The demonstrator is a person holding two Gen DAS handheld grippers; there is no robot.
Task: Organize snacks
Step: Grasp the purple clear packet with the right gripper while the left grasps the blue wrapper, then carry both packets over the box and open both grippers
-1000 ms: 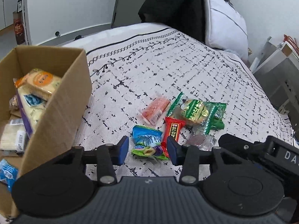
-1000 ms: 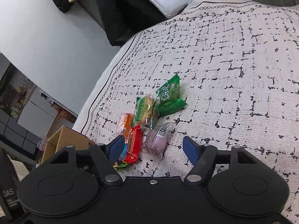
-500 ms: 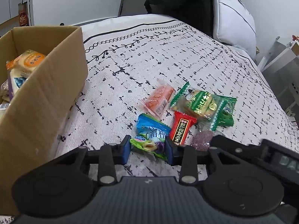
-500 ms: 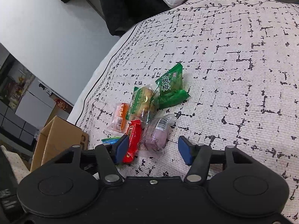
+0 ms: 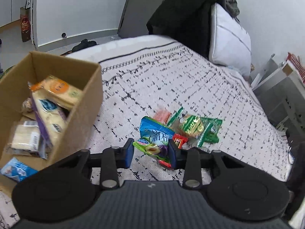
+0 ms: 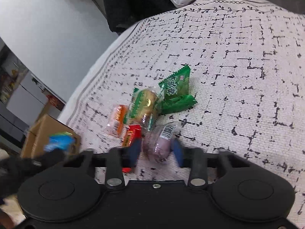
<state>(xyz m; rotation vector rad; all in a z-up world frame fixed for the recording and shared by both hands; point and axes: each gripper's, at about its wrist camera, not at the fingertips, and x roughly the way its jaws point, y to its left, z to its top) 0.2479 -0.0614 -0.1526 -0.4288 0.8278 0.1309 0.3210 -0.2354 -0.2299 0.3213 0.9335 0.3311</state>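
My left gripper (image 5: 150, 152) is shut on a blue and green snack packet (image 5: 154, 135) and holds it just above the patterned bedspread (image 5: 171, 87). To its left stands the open cardboard box (image 5: 85, 103) with several snacks inside. In the right wrist view the same packet (image 6: 59, 140) shows blurred in front of the box (image 6: 43, 129). My right gripper (image 6: 156, 150) is closing its jaws, and the pads touch both sides of a purple snack packet (image 6: 158, 143) lying on the bed. Beside it lie a red packet (image 6: 131, 135), an orange packet (image 6: 118, 118), a yellow cake in green wrap (image 6: 144, 105) and a green packet (image 6: 177, 89).
A white pillow (image 5: 228, 43) and dark clothing (image 5: 181, 19) lie at the head of the bed. A grey shelf unit (image 5: 282, 87) stands past the bed's right edge. The bedspread beyond the snack pile is bare.
The left gripper closed on the blue packet and lifted it off the bed, nearer the box. The right gripper came down over the purple packet and its jaws narrowed onto it.
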